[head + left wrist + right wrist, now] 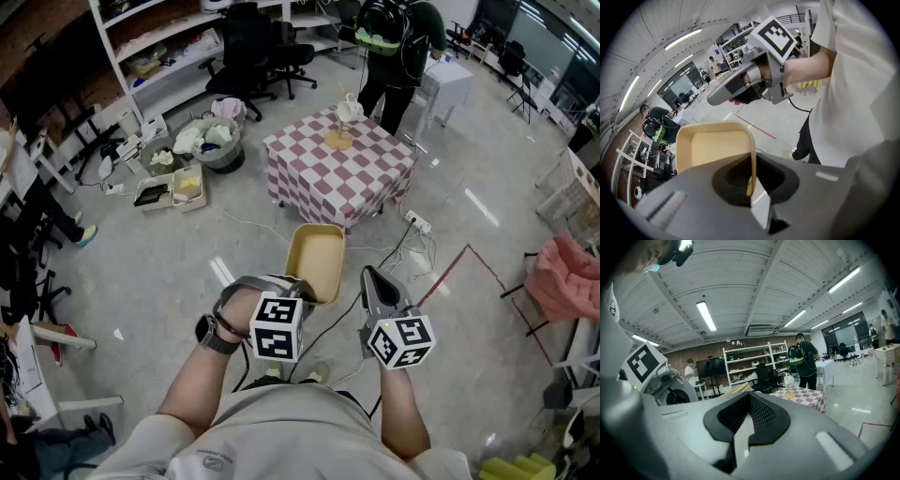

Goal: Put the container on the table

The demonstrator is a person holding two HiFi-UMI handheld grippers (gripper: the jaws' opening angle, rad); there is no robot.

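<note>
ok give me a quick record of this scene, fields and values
container: tan and empty, carried above the floor
left gripper: shut on the container's rim
right gripper: shut, nothing between its jaws
table: checked cloth, ahead across the floor
on table: a small stand
task status: container not yet on the table

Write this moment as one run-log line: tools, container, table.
left tool: shut on container rim | right tool: shut, empty | container: held in air | checked table: ahead, not reached
</note>
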